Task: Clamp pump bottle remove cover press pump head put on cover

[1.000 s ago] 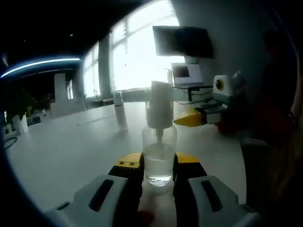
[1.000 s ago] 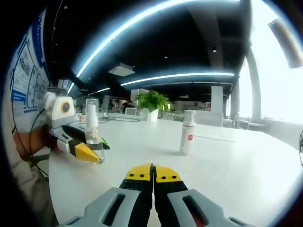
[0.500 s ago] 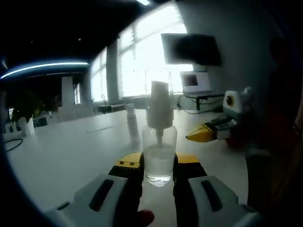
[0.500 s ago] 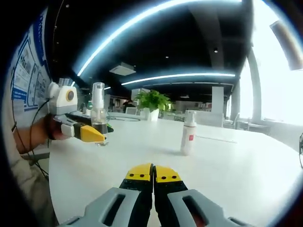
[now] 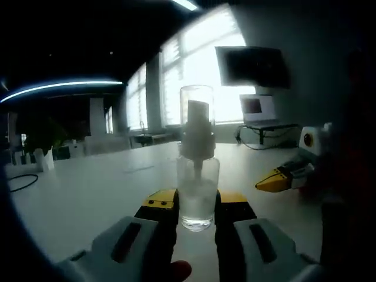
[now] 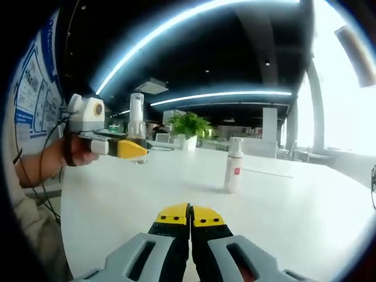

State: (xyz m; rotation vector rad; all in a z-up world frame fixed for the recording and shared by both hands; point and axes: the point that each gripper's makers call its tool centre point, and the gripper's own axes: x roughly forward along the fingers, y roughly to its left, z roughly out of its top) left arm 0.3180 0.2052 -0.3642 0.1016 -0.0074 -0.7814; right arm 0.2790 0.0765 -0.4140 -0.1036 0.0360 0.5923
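Between the left gripper's (image 5: 197,220) jaws the bottle (image 5: 197,197) sits pinched above the table (image 5: 88,200), clear cover (image 5: 197,108) on. Right gripper (image 6: 190,218), jaws together and empty, waits well apart. Pulling the cover off-axis could twist the smooth bottle loose, spilling its liquid.

My left gripper view sits close behind the pump bottle (image 5: 198,176), facing the windows. My right gripper view looks across the table (image 6: 282,205); both views share it.
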